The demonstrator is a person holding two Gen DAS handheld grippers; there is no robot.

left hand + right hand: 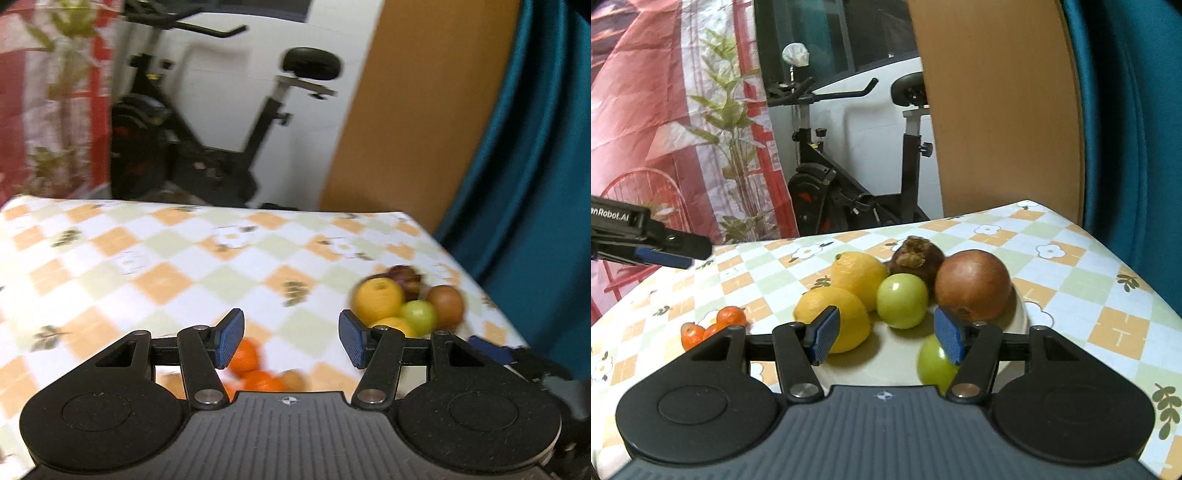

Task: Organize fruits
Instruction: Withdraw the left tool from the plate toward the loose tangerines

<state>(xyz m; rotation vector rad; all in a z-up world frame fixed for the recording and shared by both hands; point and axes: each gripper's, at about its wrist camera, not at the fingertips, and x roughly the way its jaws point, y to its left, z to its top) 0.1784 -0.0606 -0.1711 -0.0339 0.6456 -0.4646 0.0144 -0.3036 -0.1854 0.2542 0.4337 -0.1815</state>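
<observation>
A beige plate [1021, 314] holds two yellow lemons [833, 319], two green fruits [902, 301], a red-brown round fruit [973, 284] and a dark mangosteen [916, 258]. My right gripper [886, 339] hovers open just over the plate's near side with nothing between its pads; one green fruit [932, 363] lies behind its right finger. Small oranges [731, 317] lie on the cloth left of the plate. My left gripper [291, 339] is open and empty above the small oranges [245, 356], with the fruit pile [378, 299] to its right. The left wrist view is blurred.
The table [1108, 332] wears a checked orange, green and white cloth; its far edge and right corner are close behind the plate. An exercise bike [849, 177], a wooden panel [997, 110] and a teal curtain [1126, 129] stand beyond. The left gripper [683, 254] shows at far left.
</observation>
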